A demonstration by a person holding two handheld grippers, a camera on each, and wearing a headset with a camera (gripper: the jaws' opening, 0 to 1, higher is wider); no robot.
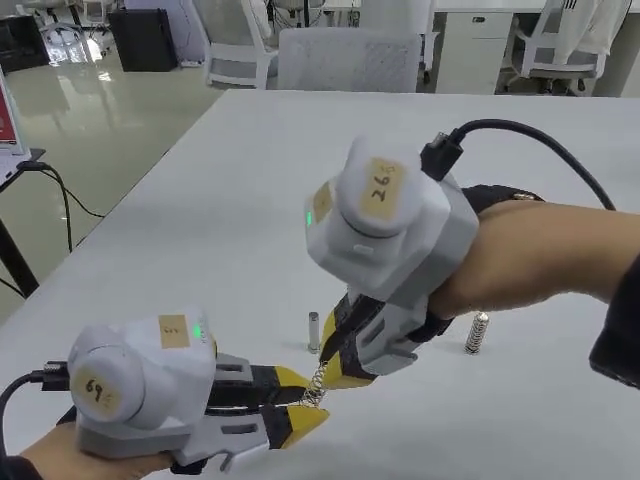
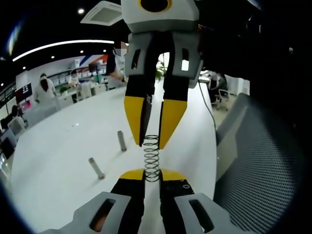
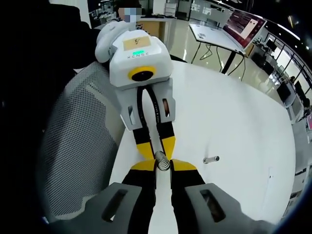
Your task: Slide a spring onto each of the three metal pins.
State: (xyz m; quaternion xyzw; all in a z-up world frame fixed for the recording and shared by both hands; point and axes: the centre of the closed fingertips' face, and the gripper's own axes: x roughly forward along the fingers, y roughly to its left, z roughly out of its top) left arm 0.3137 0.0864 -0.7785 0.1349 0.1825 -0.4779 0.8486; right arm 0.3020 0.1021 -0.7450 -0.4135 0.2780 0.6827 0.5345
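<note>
Slim coiled spring (image 2: 151, 158) spanning both closed jaw sets, left hand-held gripper (image 2: 151, 176) pinching one end, right hand-held gripper (image 2: 151, 140) the other, bare pin (image 1: 313, 332) upright just beyond, white worktop (image 1: 250, 200)

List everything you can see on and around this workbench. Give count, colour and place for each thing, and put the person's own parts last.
table: one, white, under everything.
bare pins: two, silver, upright on the table and apart; the second stands nearer the left gripper's camera.
standing spring: one, silver, upright on the table beside the right gripper; I cannot tell whether a pin is inside it.
held spring: one, silver, spanning the tips of both grippers.
office chair: one, grey, at the table's far edge.
left gripper: one, white with black-and-yellow jaws, shut on one end of the held spring.
right gripper: one, same colours, shut on the other end.
forearm: one, behind the right gripper.
</note>
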